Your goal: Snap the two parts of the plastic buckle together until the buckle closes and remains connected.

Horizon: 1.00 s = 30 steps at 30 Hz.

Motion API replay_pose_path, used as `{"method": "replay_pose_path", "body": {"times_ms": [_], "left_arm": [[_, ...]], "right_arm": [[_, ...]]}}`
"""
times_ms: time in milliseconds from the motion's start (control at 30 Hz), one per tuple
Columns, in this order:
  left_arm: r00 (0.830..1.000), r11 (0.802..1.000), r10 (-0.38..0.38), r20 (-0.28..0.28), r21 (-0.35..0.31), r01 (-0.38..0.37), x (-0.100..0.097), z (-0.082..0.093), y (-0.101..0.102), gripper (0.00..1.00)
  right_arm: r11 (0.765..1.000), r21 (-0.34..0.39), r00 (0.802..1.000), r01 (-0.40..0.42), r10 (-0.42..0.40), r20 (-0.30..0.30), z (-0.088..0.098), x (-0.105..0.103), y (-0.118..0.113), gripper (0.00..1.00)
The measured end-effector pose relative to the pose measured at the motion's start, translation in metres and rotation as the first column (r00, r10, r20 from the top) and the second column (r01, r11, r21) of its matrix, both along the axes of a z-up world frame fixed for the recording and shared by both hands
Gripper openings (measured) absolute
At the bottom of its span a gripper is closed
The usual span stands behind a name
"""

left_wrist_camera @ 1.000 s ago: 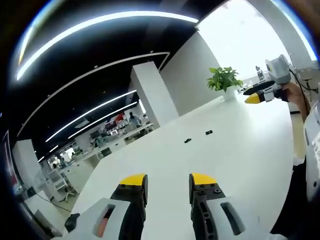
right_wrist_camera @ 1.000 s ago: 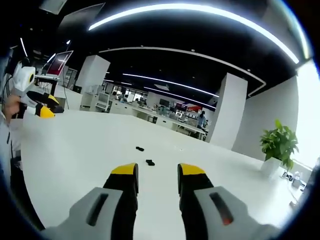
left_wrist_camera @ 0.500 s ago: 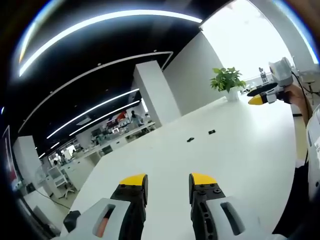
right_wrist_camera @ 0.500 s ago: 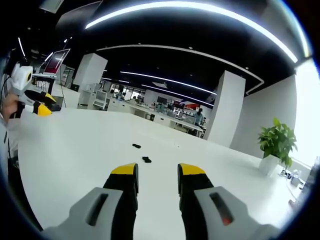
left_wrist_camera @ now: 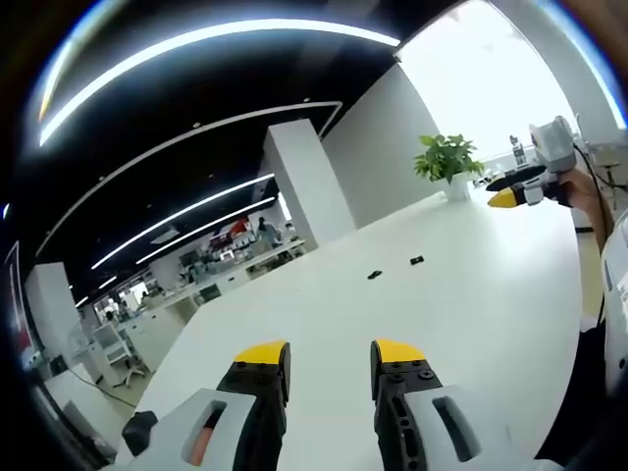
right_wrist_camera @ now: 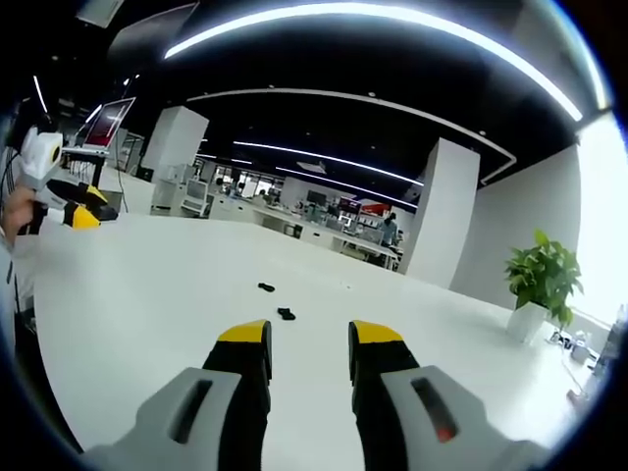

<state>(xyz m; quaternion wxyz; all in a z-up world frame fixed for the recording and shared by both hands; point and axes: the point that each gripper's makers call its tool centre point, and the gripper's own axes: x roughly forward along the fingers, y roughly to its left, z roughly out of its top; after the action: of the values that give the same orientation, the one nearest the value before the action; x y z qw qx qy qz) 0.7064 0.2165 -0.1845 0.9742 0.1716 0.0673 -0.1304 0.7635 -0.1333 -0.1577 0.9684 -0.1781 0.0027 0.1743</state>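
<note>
A: The left claw has its yellow-tipped jaws apart with nothing between them, and the right claw is the same, parted and empty.

B: And the buckle?

A: Two small dark pieces lie on the white worktop, well ahead of both claws, out in its open middle. In the left gripper view I see the first buckle half and the second buckle half, near each other but apart. In the right gripper view the same pair lies ahead of the jaws, one at and one at. They are too small to tell which part is which.

B: So how far along is it?

A: By my reading, nothing is done yet. Neither piece is picked up, and they aren't joined. Both pickups, the lining up and the snap are all left.

B: Anything else around?

A: A potted plant stands toward the worktop's far edge.
</note>
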Motion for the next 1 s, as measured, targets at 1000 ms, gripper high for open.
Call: {"method": "replay_pose_path", "body": {"times_ms": [1000], "left_arm": [[1.000, 0.999, 0.012, -0.027, -0.047, -0.013, 0.011, -0.009, 0.007, 0.33]], "right_arm": [[0.999, 0.028, 0.999, 0.023, -0.023, -0.029, -0.010, 0.012, -0.008, 0.31]]}}
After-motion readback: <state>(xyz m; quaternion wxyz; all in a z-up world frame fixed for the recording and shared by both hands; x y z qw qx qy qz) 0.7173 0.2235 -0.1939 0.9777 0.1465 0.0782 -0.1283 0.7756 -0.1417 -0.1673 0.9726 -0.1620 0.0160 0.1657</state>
